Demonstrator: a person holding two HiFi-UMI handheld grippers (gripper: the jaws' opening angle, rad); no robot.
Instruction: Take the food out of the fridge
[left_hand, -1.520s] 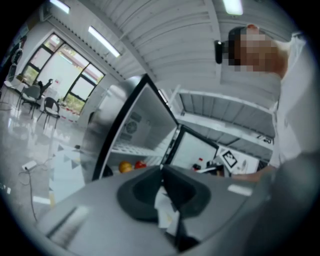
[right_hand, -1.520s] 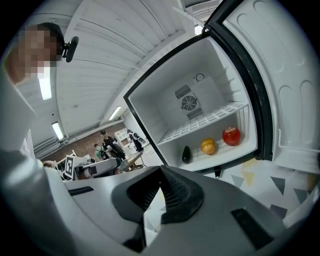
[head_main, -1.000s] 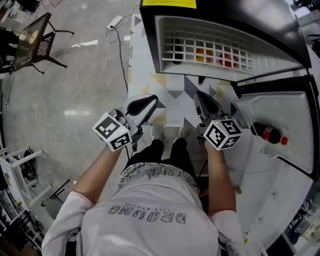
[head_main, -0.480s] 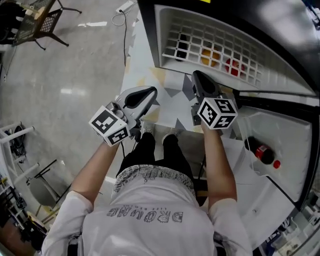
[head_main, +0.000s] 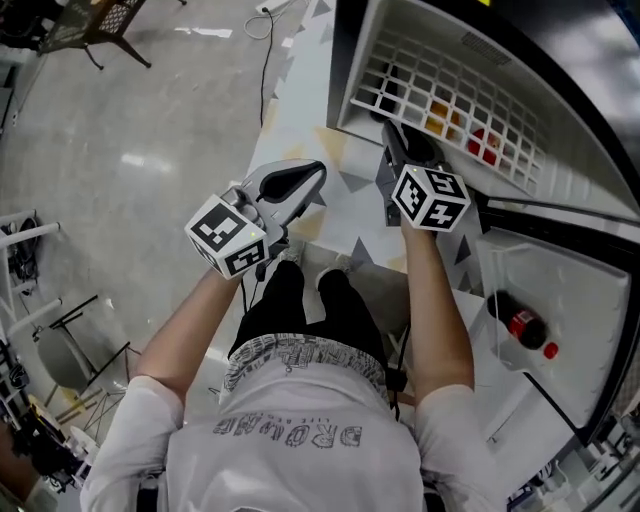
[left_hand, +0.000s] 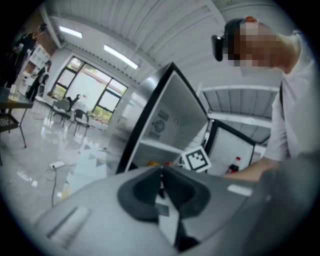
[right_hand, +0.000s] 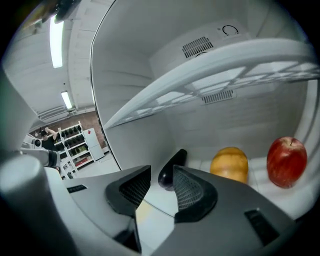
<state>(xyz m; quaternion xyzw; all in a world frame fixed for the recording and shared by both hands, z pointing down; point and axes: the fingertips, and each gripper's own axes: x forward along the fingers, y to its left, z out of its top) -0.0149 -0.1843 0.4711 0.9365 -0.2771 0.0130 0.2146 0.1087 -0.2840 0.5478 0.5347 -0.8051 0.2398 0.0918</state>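
Observation:
The open fridge (head_main: 470, 70) holds a dark eggplant (right_hand: 171, 167), an orange fruit (right_hand: 230, 165) and a red apple (right_hand: 286, 161) on the floor below a white wire shelf (right_hand: 215, 75). In the head view they show through that shelf (head_main: 450, 75). My right gripper (right_hand: 161, 174) (head_main: 398, 140) reaches into the fridge mouth. Its jaws have just been opening and stand apart, with the eggplant just ahead between the tips, not pressed. My left gripper (head_main: 316, 174) (left_hand: 161, 175) hangs shut and empty in front of the fridge, to the left.
A cola bottle (head_main: 520, 325) stands in the open door's rack (head_main: 560, 270) at the right. A triangle-patterned mat (head_main: 310, 90) lies before the fridge, with a cable (head_main: 265, 45) on the grey floor. The person's legs and feet (head_main: 335, 275) are below the grippers.
The right gripper has gone forward from above the mat to the fridge mouth under the wire shelf. The left gripper has barely shifted.

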